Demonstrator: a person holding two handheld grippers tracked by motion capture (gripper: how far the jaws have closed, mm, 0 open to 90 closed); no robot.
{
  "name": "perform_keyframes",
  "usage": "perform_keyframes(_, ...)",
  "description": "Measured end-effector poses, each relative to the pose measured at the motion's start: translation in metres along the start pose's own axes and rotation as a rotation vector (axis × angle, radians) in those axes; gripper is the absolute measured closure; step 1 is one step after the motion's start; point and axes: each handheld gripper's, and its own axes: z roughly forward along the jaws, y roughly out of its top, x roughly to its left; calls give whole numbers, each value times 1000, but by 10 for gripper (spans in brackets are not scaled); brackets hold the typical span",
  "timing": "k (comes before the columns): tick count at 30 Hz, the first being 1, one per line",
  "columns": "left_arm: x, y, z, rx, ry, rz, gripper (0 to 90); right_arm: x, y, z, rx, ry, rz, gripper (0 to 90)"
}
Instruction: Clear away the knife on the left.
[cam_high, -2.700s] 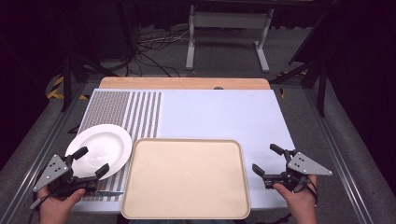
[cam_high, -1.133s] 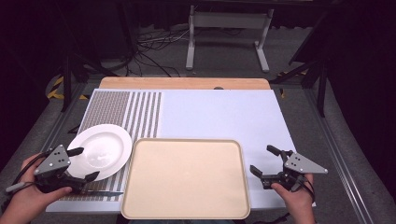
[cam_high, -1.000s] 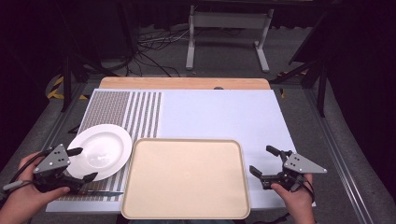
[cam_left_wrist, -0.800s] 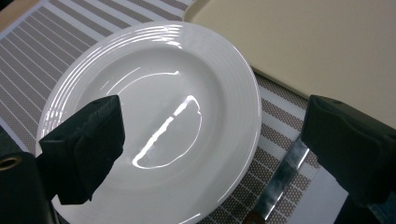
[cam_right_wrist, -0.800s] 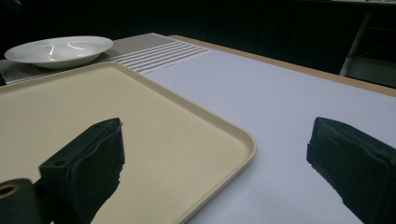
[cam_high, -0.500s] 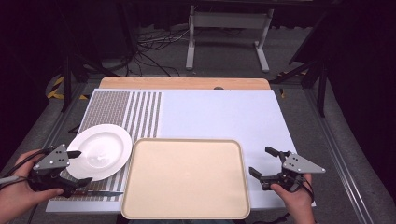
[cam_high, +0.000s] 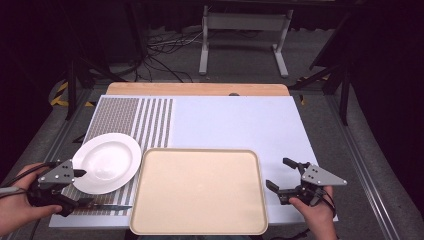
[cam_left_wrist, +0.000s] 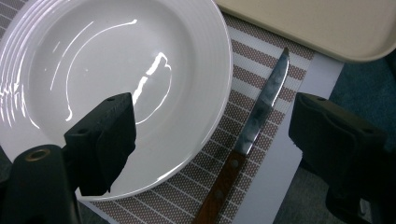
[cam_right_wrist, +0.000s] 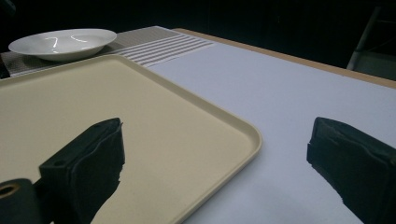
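Since the earlier frames your left tongs (cam_high: 70, 189) have slid out toward the worktop's left near corner, off the plate's near edge, and their jaws have just been narrowing; in the left gripper view they are still wide apart, one jaw over the white plate (cam_left_wrist: 112, 84) and the other off past the knife (cam_left_wrist: 247, 140), pads pressing on nothing. The plate's near rim and the knife both lie in the gap between them. Your right tongs (cam_high: 286, 176) have barely shifted: they rest at the right of the tray (cam_high: 200, 192), jaws spread, one over the tray's corner and one over bare worktop (cam_high: 235, 120), gripping nothing.

By my reading you are at the very start (nothing lifted, nothing placed). The plate sits on the striped mat (cam_high: 145, 120), just left of the tray, its rim close to or slightly over the tray's edge. The knife lies on the mat along the worktop's near edge, wooden handle toward your left hand, blade tip pointing at the tray. Whether you mean to take the plate or the knife I cannot tell from the jaws alone.

The tray holds nothing; the plate holds nothing. Everything is left to do: close on one piece, lift it, and most likely set it on the tray.
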Motion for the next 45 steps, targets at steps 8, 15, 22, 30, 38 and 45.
perform_keyframes(8,0,-3,1,85,-38,60,243,1,0,1,3,6,-1,46)
perform_keyframes(15,-1,-5,9,166,-57,116,269,1,0,1,5,9,-7,45)
perform_keyframes(22,-6,-9,20,263,-89,171,353,1,0,1,10,12,-5,46)
perform_keyframes(30,-6,-11,35,395,-98,238,470,2,-1,2,9,19,-7,46)
perform_keyframes(38,-1,-10,47,432,-129,269,532,2,-1,2,9,23,-5,46)
perform_keyframes(45,-2,-3,56,485,-152,359,711,3,-1,3,10,29,-4,46)
